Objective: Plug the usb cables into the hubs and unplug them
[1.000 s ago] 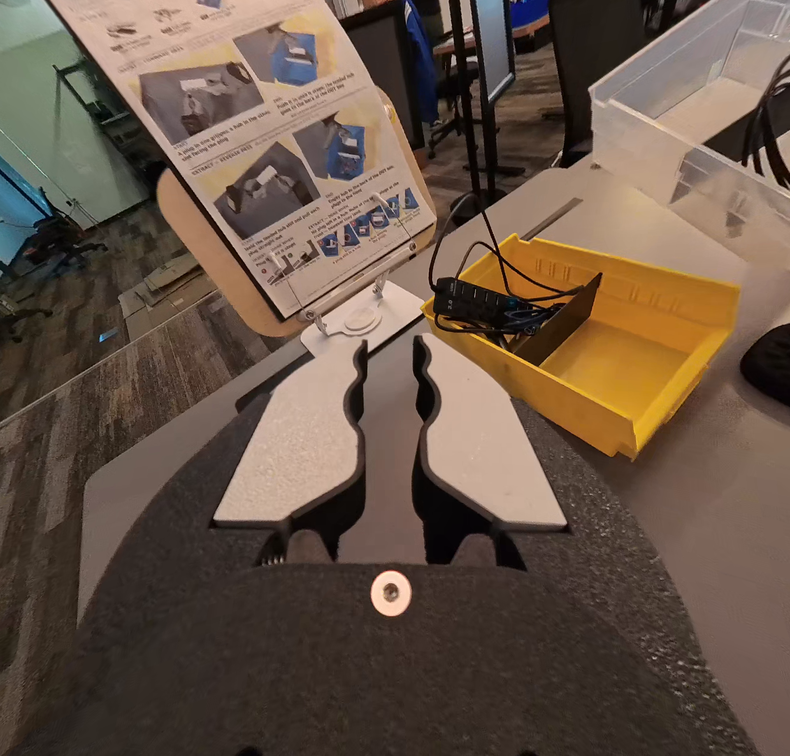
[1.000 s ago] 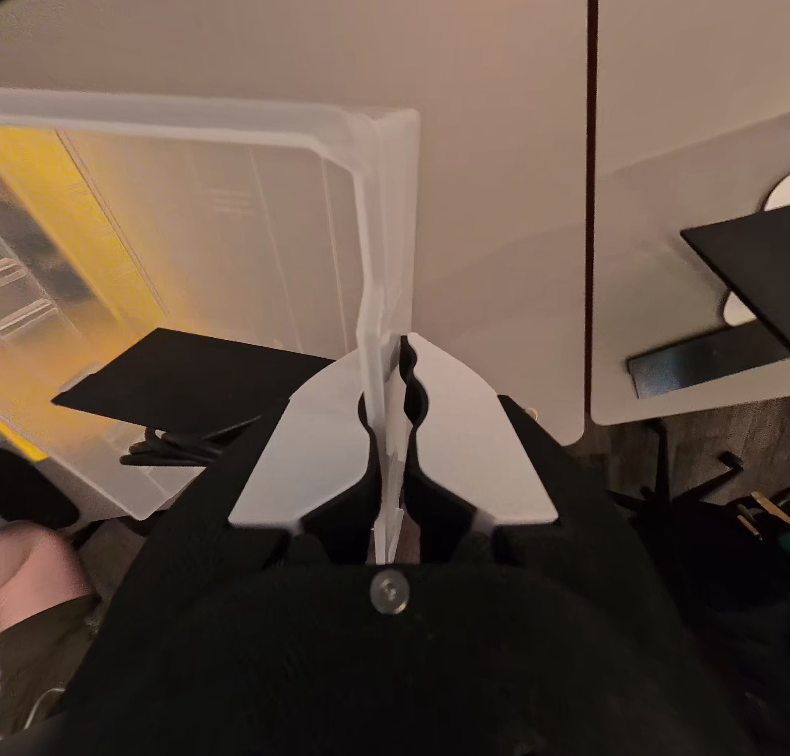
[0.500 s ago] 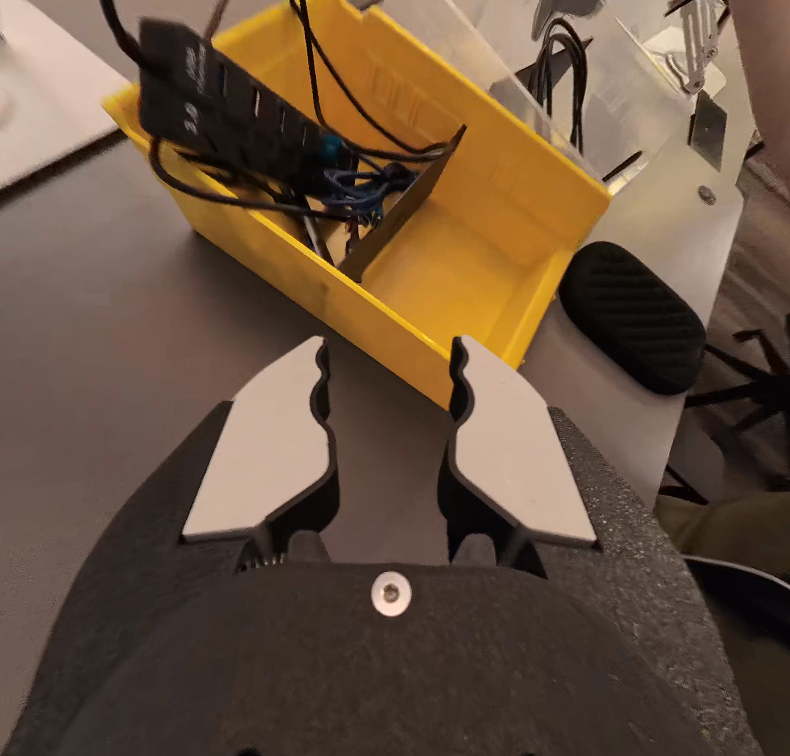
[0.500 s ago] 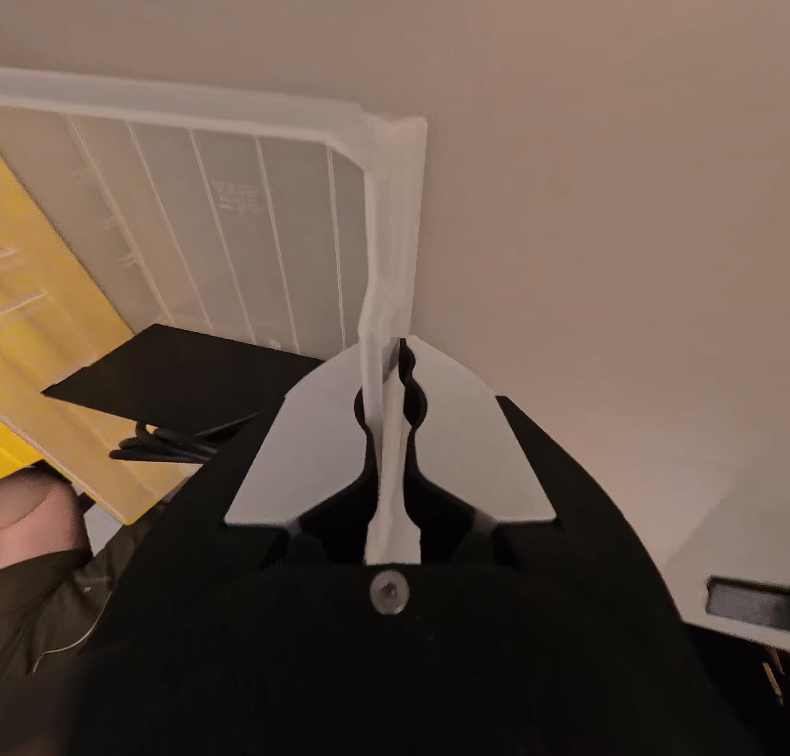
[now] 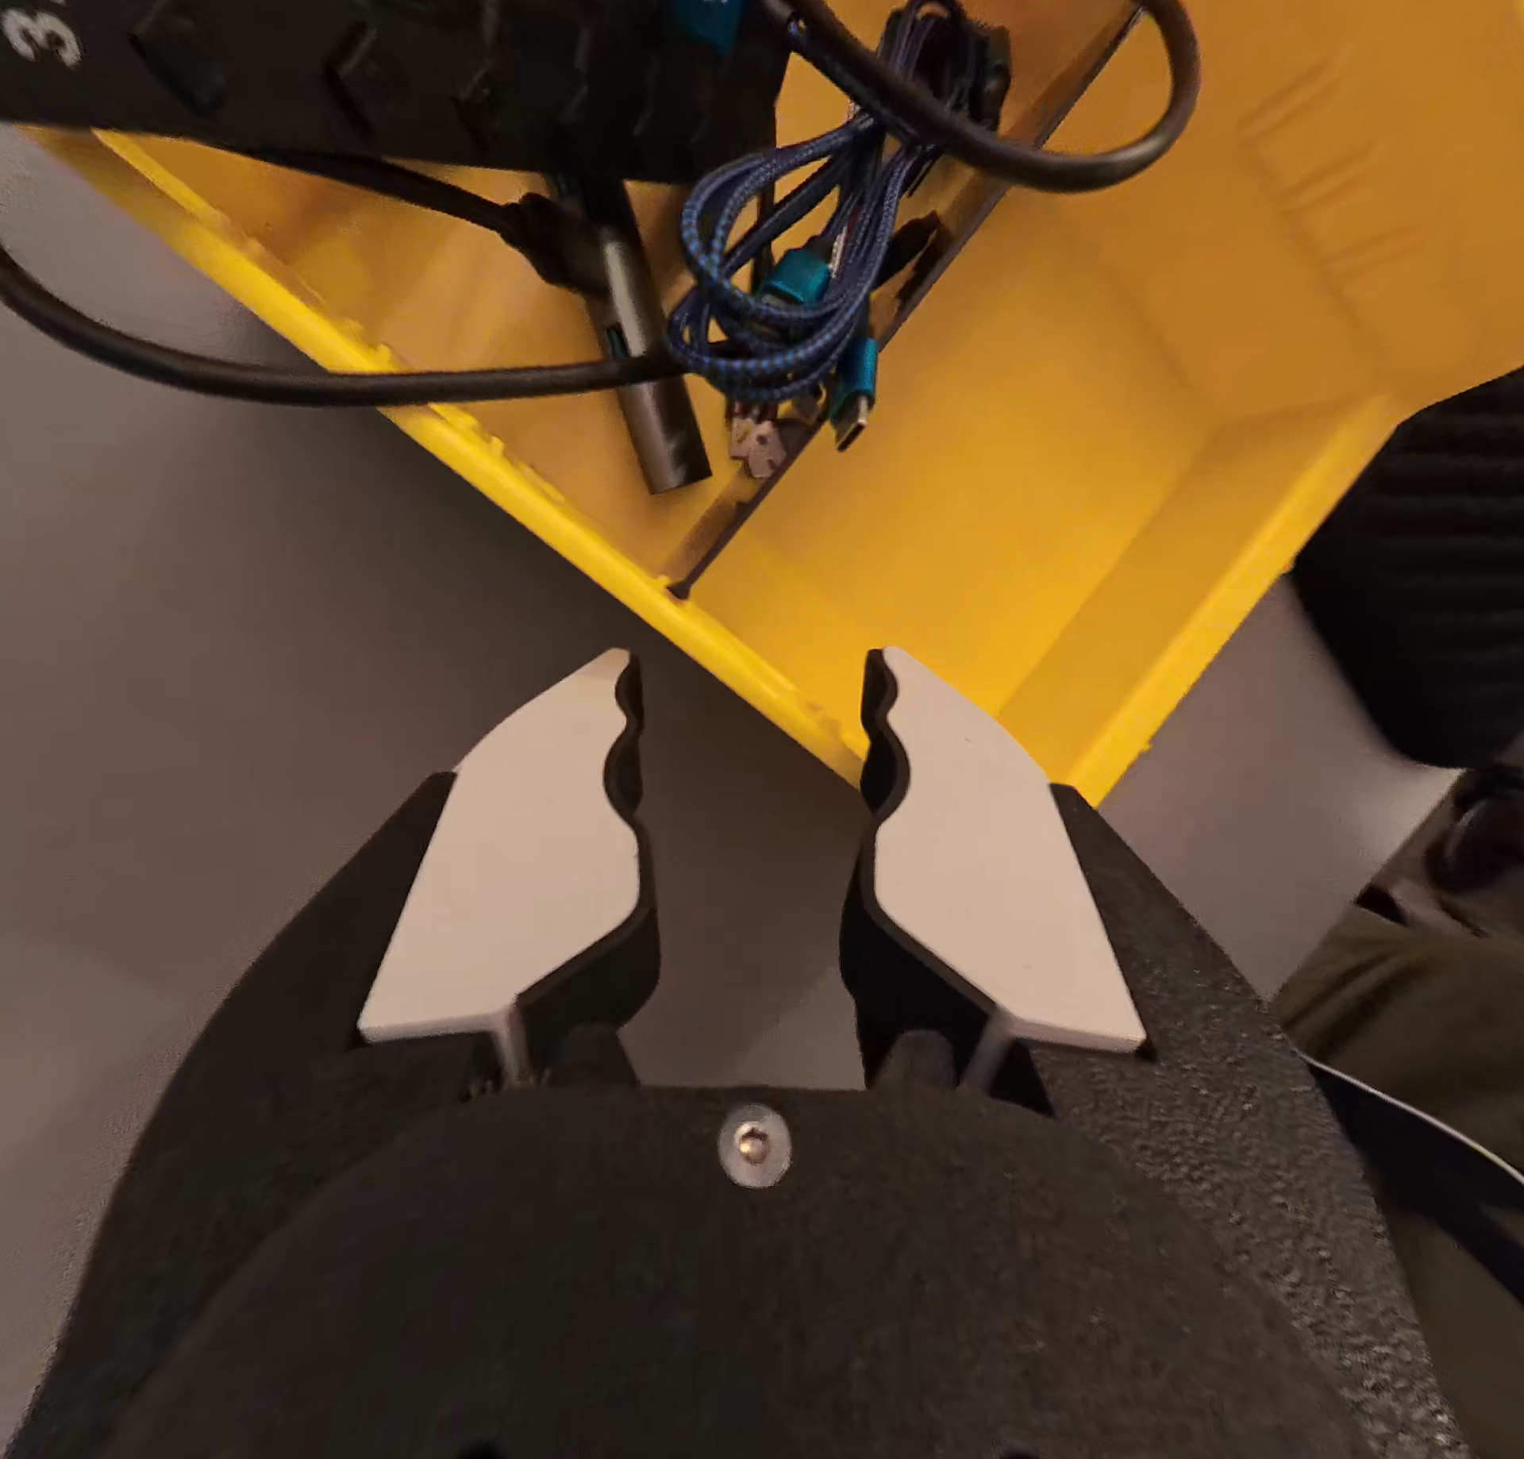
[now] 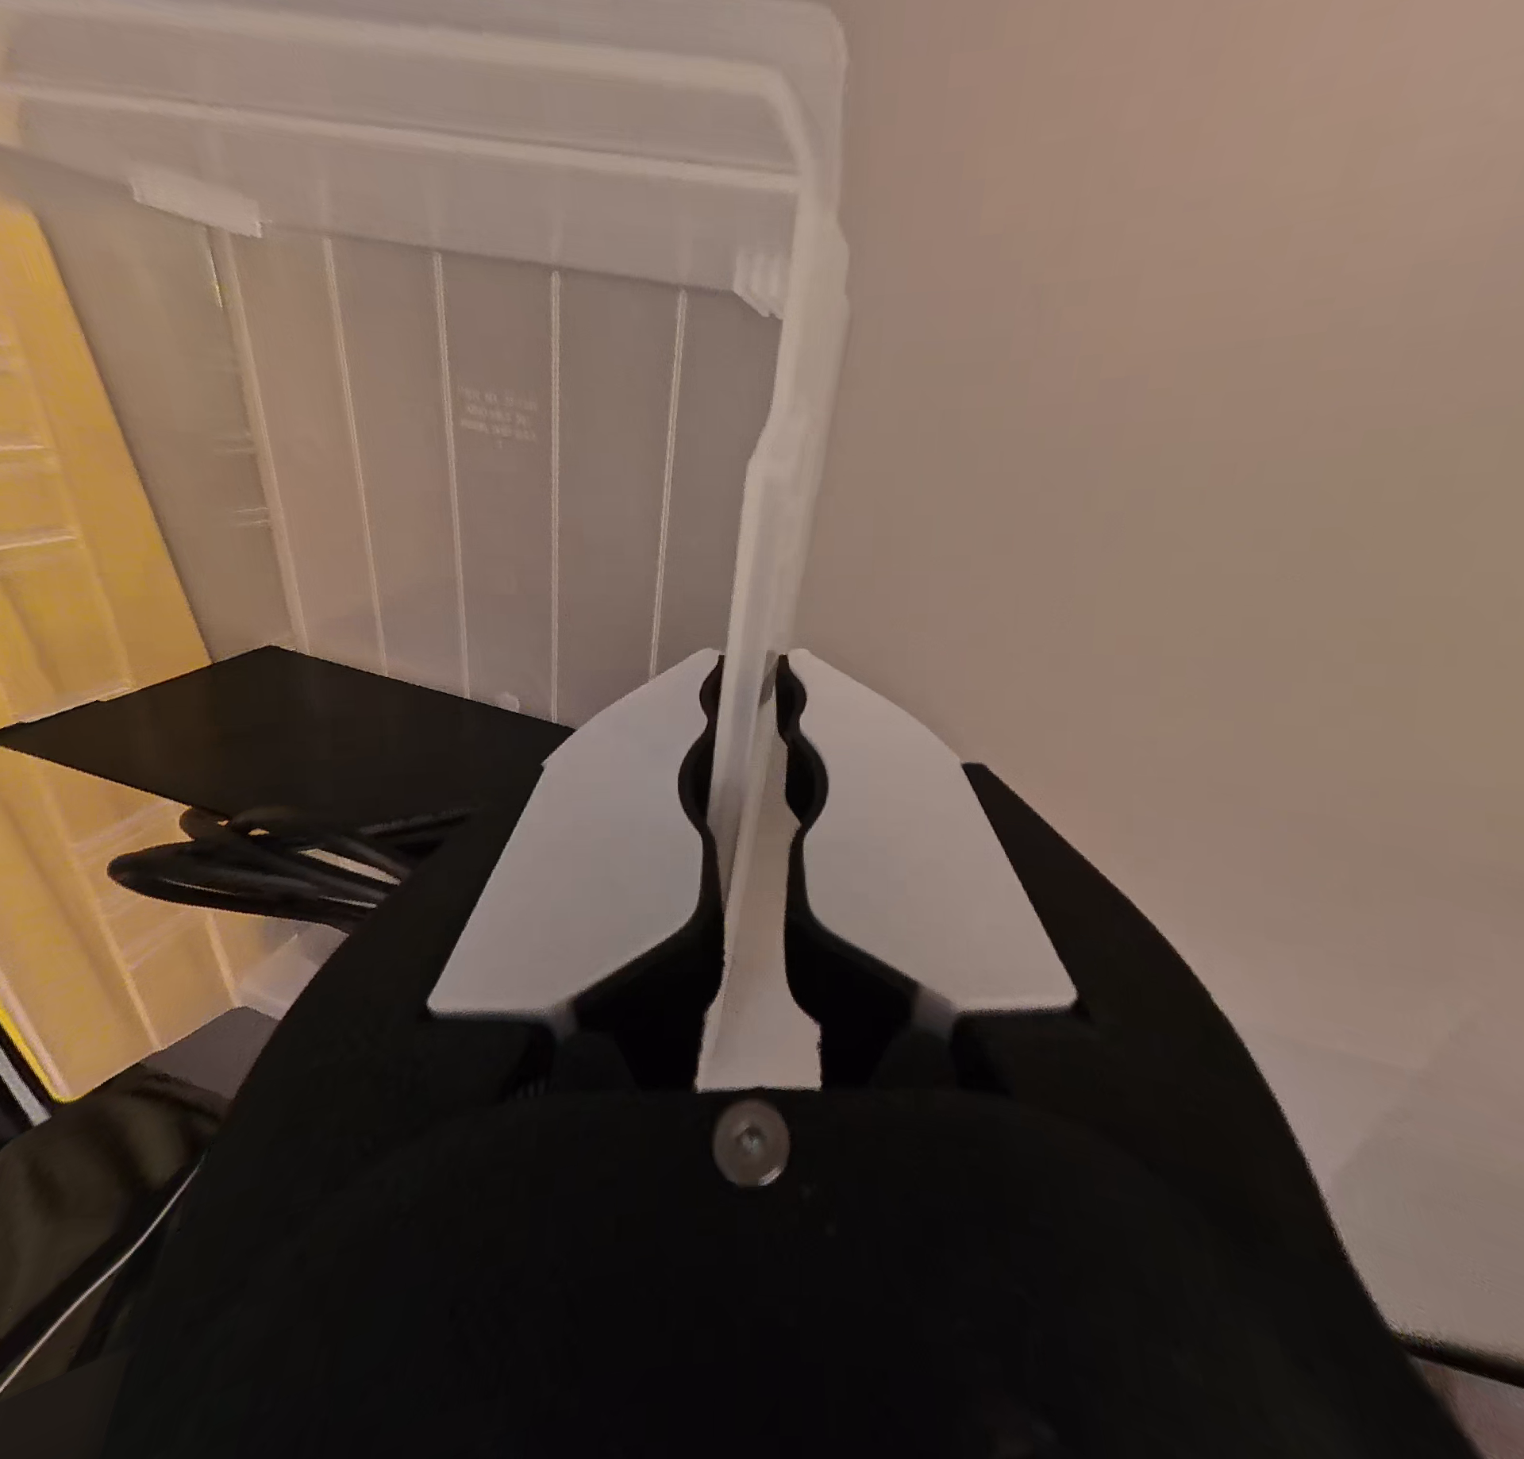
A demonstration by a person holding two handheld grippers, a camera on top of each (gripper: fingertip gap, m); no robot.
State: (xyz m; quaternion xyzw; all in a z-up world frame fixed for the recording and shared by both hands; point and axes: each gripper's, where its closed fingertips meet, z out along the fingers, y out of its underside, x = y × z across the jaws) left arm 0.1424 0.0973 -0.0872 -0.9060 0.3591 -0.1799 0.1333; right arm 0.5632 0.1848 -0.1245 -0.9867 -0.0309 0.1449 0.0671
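2 views have changed unevenly since half a second ago: the left gripper (image 5: 749, 661) has closed in on the yellow bin (image 5: 1072, 463), which now fills the upper frame, while the right gripper (image 6: 746, 661) has barely shifted along the clear bin (image 6: 495, 446).

The grey tabletop (image 5: 247, 636) carries the yellow bin; a black ribbed pad (image 5: 1435, 578) sits just beside the bin's right end. In the right wrist view the pale surface (image 6: 1154, 430) is bare beyond the clear bin, and a black divider (image 6: 272, 718) and a coil of black cable (image 6: 264, 867) lie inside it.

The black hub (image 5: 371, 42) rests across the yellow bin's far compartment, its black cable (image 5: 289, 380) looping out over the near wall. A bundle of blue braided usb cables (image 5: 783, 298) and a grey adapter (image 5: 651, 355) lie below it — well ahead of the left gripper, whose jaws stand wide apart and empty over the bin's near rim. The right gripper is clamped on the clear bin's side wall.
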